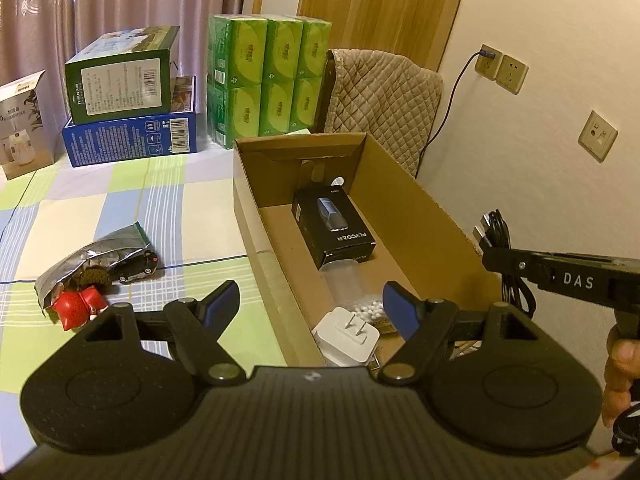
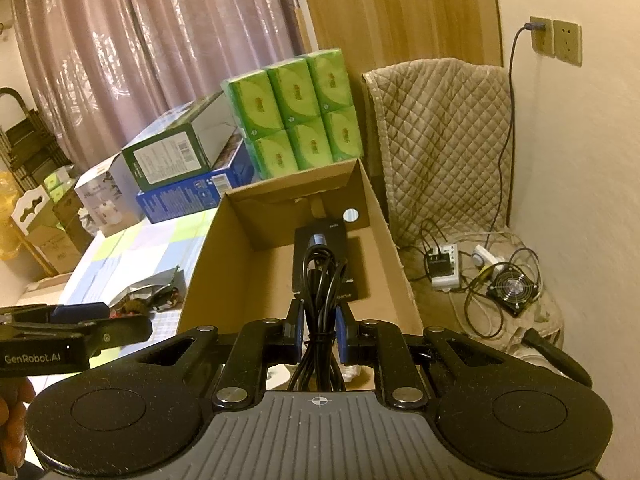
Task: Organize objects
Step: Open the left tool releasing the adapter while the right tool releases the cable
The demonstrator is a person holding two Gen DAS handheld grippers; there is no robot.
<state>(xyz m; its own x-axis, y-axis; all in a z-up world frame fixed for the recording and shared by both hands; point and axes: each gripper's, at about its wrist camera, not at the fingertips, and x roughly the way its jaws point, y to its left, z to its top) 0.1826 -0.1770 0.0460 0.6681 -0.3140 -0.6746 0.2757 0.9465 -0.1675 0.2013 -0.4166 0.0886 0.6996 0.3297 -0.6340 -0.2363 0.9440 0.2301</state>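
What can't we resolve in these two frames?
- Cable, right wrist view: lower end hidden behind the gripper body.
- Cardboard box near end, left wrist view: contents under the white plug adapter blocked by the left gripper.
- Red toy, left wrist view: partly hidden by the foil bag; shape unclear.

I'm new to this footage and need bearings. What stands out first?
The right claw is shut on a bundled black cable, held above the open brown cardboard box. The left claw hangs open over the box's near end, above a white plug adapter. Stacked green tissue packs stand behind the box.
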